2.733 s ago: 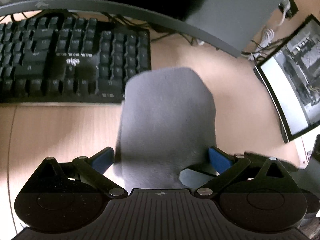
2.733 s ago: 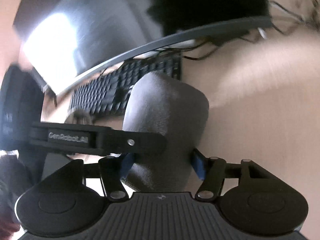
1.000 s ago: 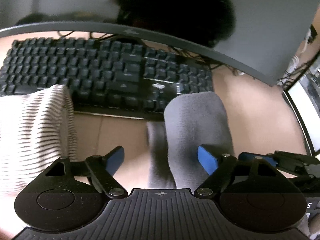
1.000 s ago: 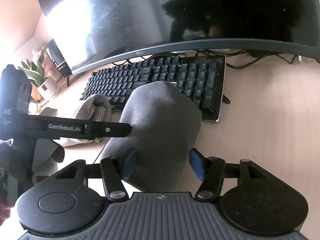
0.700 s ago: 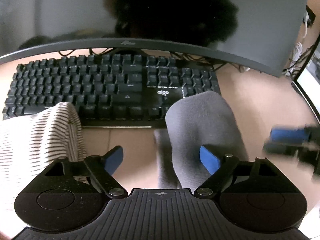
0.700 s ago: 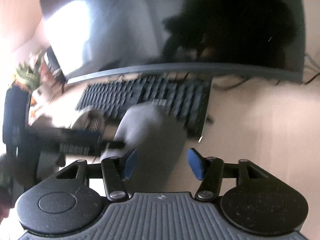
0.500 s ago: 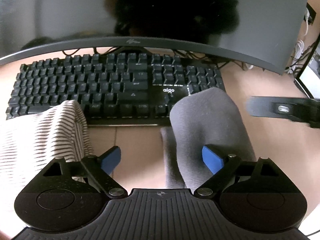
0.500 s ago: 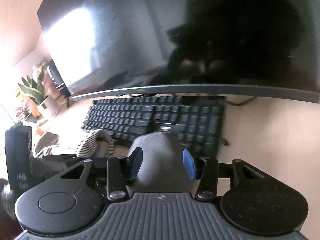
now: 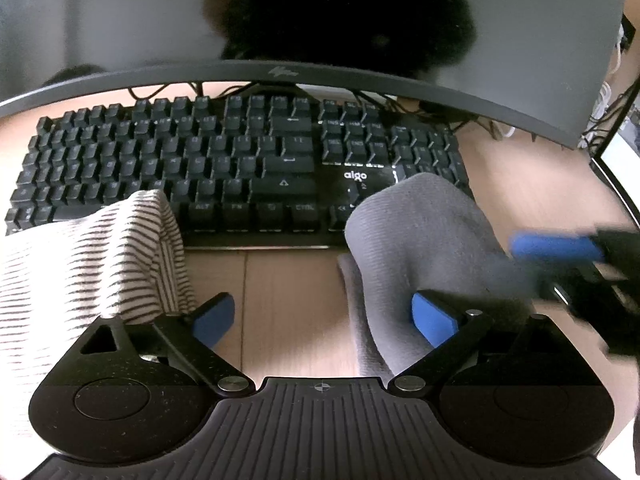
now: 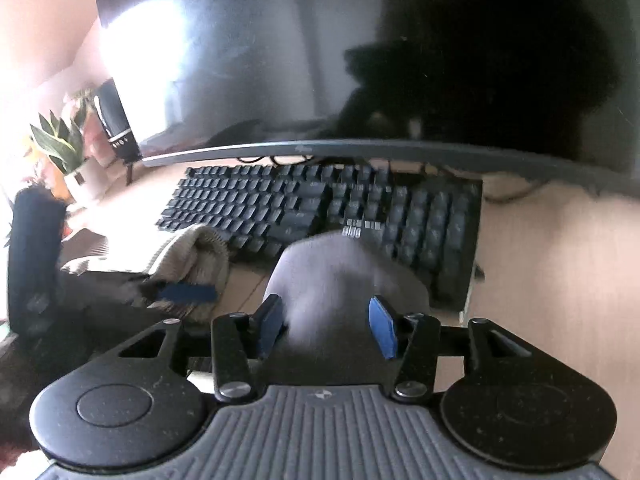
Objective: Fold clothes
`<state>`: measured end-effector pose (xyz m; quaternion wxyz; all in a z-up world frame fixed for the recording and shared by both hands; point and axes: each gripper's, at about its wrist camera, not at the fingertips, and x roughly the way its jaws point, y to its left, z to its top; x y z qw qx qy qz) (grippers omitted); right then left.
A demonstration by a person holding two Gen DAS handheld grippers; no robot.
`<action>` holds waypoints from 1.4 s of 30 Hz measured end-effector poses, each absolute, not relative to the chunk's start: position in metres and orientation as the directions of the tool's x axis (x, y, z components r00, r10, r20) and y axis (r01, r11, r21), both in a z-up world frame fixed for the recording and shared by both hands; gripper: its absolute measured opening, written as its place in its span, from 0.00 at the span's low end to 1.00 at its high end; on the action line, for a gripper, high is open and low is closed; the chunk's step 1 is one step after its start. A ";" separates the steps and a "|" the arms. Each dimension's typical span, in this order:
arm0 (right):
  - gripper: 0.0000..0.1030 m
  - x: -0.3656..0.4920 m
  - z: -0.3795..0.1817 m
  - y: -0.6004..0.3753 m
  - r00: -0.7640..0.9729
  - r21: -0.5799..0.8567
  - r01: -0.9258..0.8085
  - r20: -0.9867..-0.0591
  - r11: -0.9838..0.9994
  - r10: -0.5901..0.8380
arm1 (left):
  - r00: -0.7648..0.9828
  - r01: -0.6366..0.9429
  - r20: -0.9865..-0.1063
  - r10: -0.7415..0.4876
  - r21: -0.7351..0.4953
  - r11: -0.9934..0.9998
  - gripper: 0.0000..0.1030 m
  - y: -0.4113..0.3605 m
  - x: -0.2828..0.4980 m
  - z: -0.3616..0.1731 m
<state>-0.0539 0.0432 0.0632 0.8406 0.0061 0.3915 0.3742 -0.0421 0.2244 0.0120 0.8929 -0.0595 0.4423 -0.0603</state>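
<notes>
A folded grey garment (image 9: 424,248) lies on the wooden desk in front of the keyboard. A striped white garment (image 9: 80,264) lies to its left. My left gripper (image 9: 324,316) is open over bare desk between the two, its right finger at the grey garment's left edge. My right gripper (image 10: 326,322) is open, its blue pads either side of the grey garment (image 10: 336,280), not pinching it. The right gripper shows blurred at the right of the left wrist view (image 9: 560,248). The striped garment (image 10: 192,264) and the blurred left gripper (image 10: 184,293) show in the right wrist view.
A black keyboard (image 9: 224,164) lies just behind both garments, partly under the grey one. A curved dark monitor (image 9: 320,20) stands behind it, cables beneath. A second screen (image 9: 620,168) is at the far right. A potted plant (image 10: 60,144) stands far left.
The left gripper has drawn back left off the grey garment, bringing the striped garment into view. The right gripper pulled back and rose, then came in again at the grey garment's right side.
</notes>
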 end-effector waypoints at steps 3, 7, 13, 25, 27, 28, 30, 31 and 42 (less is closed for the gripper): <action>0.48 -0.065 0.056 0.041 0.411 0.294 -0.622 -0.666 0.725 0.623 | 0.596 0.051 -0.784 -0.174 -0.179 0.983 0.96 0.227 -0.041 0.011; 0.56 -0.069 0.048 0.058 0.421 0.234 -0.634 -0.695 0.737 0.583 | 0.593 0.041 -0.785 -0.179 -0.192 0.981 0.96 0.228 -0.041 0.011; 0.62 -0.085 0.039 0.069 0.485 0.126 -0.656 -0.685 0.744 0.544 | 0.596 0.030 -0.783 -0.176 -0.198 0.980 0.96 0.228 -0.041 0.011; 0.99 -0.127 0.071 -0.014 0.580 0.268 -0.498 -0.604 0.825 0.546 | 0.696 -0.030 -0.707 -0.124 -0.201 0.979 0.96 0.213 -0.108 0.043; 1.00 -0.144 0.073 -0.021 0.574 0.269 -0.501 -0.609 0.823 0.548 | 0.695 -0.041 -0.713 -0.096 -0.172 0.984 0.97 0.201 -0.133 0.049; 1.00 -0.154 0.073 -0.025 0.573 0.268 -0.499 -0.612 0.824 0.546 | 0.693 -0.047 -0.716 -0.081 -0.157 0.986 0.99 0.193 -0.147 0.053; 1.00 -0.171 0.073 -0.031 0.578 0.259 -0.493 -0.616 0.831 0.535 | 0.691 -0.053 -0.720 -0.062 -0.136 0.989 1.00 0.179 -0.173 0.057; 1.00 -0.180 0.073 -0.034 0.596 0.236 -0.486 -0.615 0.842 0.516 | 0.691 -0.059 -0.721 -0.050 -0.125 0.990 1.00 0.171 -0.186 0.058; 1.00 -0.226 0.080 -0.058 0.655 0.200 -0.431 -0.602 0.880 0.457 | 0.689 -0.159 -0.720 0.088 -0.032 0.987 1.00 0.141 -0.239 0.076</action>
